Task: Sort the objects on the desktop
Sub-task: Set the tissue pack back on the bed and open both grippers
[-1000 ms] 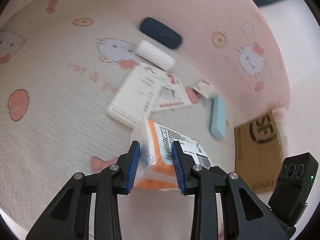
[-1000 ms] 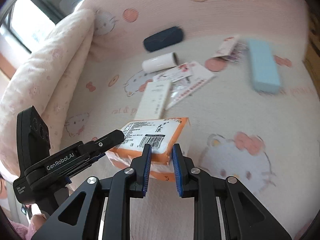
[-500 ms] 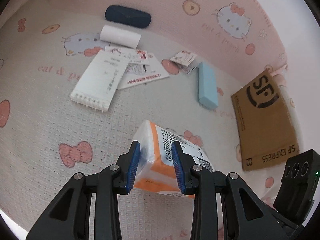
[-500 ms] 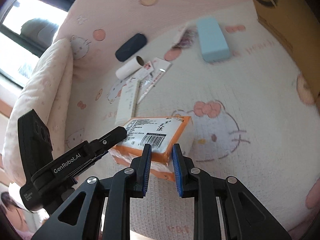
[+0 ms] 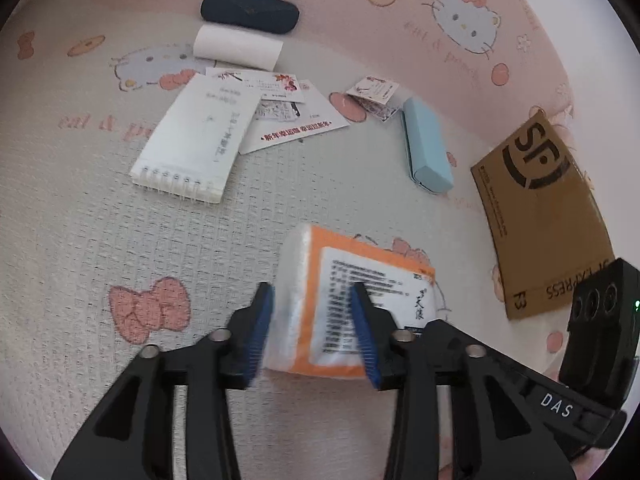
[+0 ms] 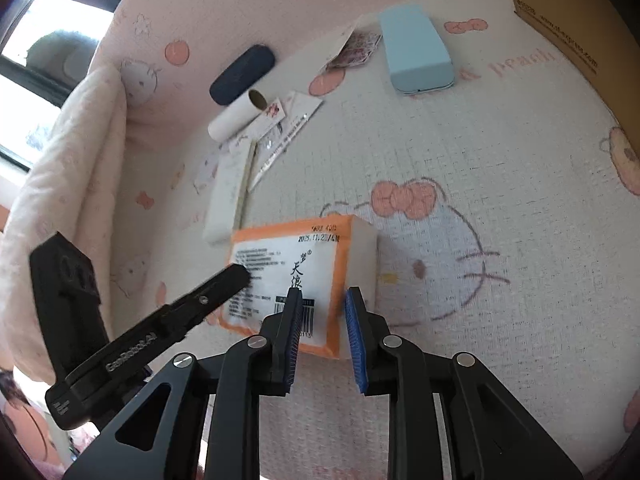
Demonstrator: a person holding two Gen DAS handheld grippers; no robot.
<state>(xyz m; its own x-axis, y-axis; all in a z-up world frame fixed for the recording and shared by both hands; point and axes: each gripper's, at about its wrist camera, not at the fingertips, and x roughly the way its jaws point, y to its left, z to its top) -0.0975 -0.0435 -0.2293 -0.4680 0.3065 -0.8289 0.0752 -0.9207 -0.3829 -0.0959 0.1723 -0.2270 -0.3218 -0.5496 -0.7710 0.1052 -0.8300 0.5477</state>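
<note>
An orange-and-white tissue pack [image 5: 344,300] lies on the Hello Kitty blanket [image 5: 80,240]. My left gripper [image 5: 312,320] is shut on one end of the pack. My right gripper [image 6: 322,320] is shut on the pack's other end [image 6: 304,264], near the barcode. A brown SF Express cardboard box [image 5: 544,208] stands at the right, also in the right wrist view [image 6: 560,8]. The pack sits low, close to the blanket.
On the blanket lie a spiral notepad [image 5: 196,144], printed cards [image 5: 292,120], a paper roll [image 5: 238,48], a dark glasses case [image 5: 250,12], a light blue case [image 5: 426,148] and a small leaflet [image 5: 374,94]. A pink padded wall [image 6: 72,152] rises at the left.
Both grippers have carried the tissue pack to the right, nearer the cardboard box, and lower toward the blanket. Both keep their hold on it.
</note>
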